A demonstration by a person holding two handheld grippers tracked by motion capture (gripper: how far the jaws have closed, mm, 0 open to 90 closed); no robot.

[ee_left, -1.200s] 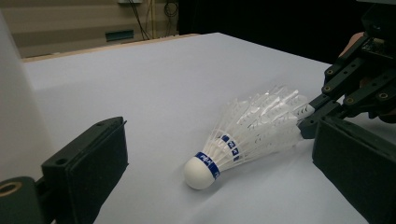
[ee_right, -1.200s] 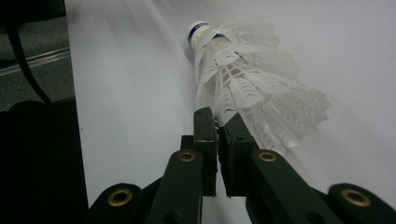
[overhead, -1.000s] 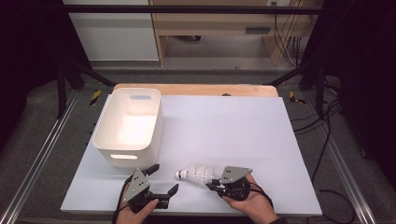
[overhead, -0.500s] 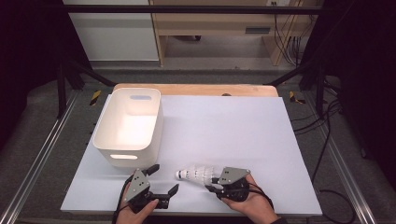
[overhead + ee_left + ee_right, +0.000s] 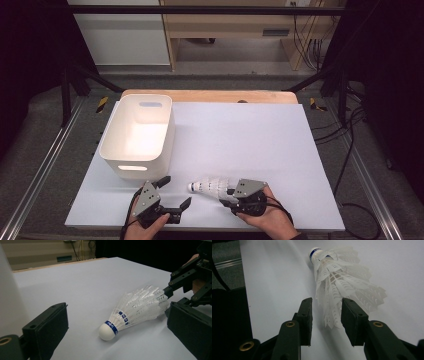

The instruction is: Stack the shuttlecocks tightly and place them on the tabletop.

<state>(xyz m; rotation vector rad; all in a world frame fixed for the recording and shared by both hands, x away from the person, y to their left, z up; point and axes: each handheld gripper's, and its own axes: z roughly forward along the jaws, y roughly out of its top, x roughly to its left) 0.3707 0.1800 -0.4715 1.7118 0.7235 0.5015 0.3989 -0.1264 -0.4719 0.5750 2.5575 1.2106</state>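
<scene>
High view: shuttlecock [image 5: 211, 185] lies on its side on the white table sheet [image 5: 240, 135], just ahead-left of the right gripper [image 5: 231, 196], well ahead-right of the left gripper [image 5: 175, 195]. Long axis runs roughly left-right; cork nose points to the person's left, feather skirt toward the right gripper. White bin [image 5: 137, 136] sits beyond the left gripper.

Left gripper view: left gripper [image 5: 120, 325] is spread wide, holding nothing. Shuttlecock [image 5: 136, 311] lies ahead between the jaw lines, not touched by them; cork [image 5: 108, 331] nearest the camera, blue band behind it, skirt fanning away toward the right gripper [image 5: 172, 300] at far right.

Right gripper view: right gripper [image 5: 327, 315] is partly closed around the skirt edge; feather tips sit between the pads, but contact is not clear, so I cannot tell whether it grips. Shuttlecock [image 5: 342, 277] points away, cork at the far end, axis leaning slightly left of the jaws.

Handling judgement: very light, thin feathers, springy and easily crushed or bent. The skirt rim is a weak hold; better hold looks like low on the skirt near the banded cork, with gentle squeeze.
</scene>
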